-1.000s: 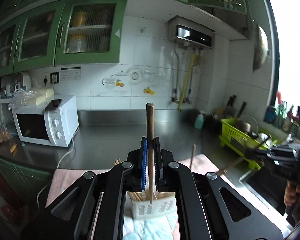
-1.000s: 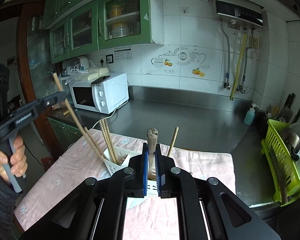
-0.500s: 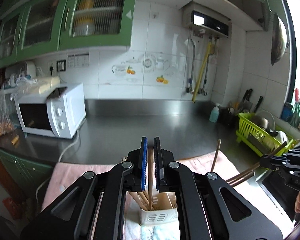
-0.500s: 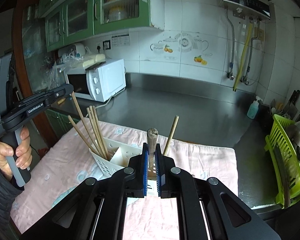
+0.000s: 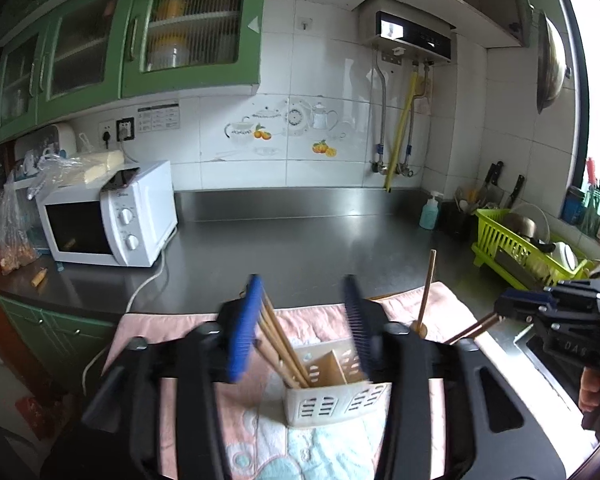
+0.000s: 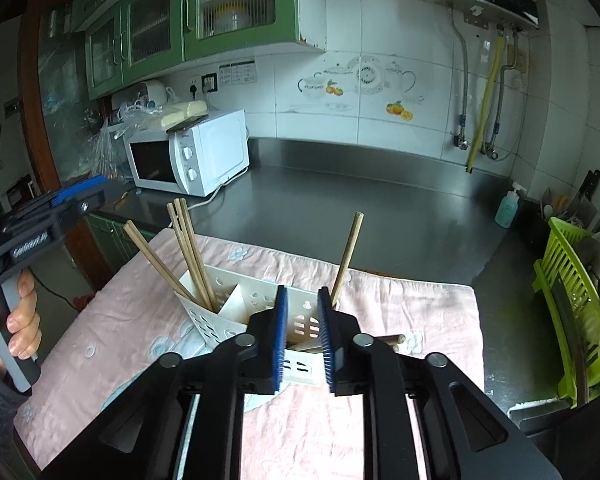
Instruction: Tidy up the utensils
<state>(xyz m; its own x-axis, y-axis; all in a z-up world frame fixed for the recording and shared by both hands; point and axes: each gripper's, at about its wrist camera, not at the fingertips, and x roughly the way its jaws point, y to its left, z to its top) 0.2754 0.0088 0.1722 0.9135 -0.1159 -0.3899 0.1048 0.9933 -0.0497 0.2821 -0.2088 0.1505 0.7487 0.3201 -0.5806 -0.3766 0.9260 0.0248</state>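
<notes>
A white slotted caddy [image 5: 336, 396] [image 6: 236, 300] stands on a pink cloth [image 5: 308, 320] [image 6: 420, 308]. Several wooden chopsticks [image 5: 280, 336] [image 6: 188, 248] lean in its left compartment, and a single chopstick [image 5: 426, 292] [image 6: 348, 256] stands at its right end. My left gripper [image 5: 302, 292] hovers over the caddy, its jaws opening, blurred, with nothing pressed between them. My right gripper [image 6: 302, 296] [image 5: 504, 306] is just above the caddy's near side, jaws opening. A wooden handle [image 6: 388, 339] lies low in the caddy beneath them, free of the pads.
A white microwave [image 5: 112, 216] [image 6: 192, 152] sits at the left of the steel counter [image 5: 300, 240]. A green dish rack [image 5: 520, 256] [image 6: 572, 312] and a soap bottle [image 5: 428, 212] stand at the right. A hand [image 6: 20, 320] grips the left gripper's handle.
Both grippers sank toward the caddy. The left jaws let go of a chopstick, which now sits in the caddy. The right jaws parted from the wooden handle, which dropped lower.
</notes>
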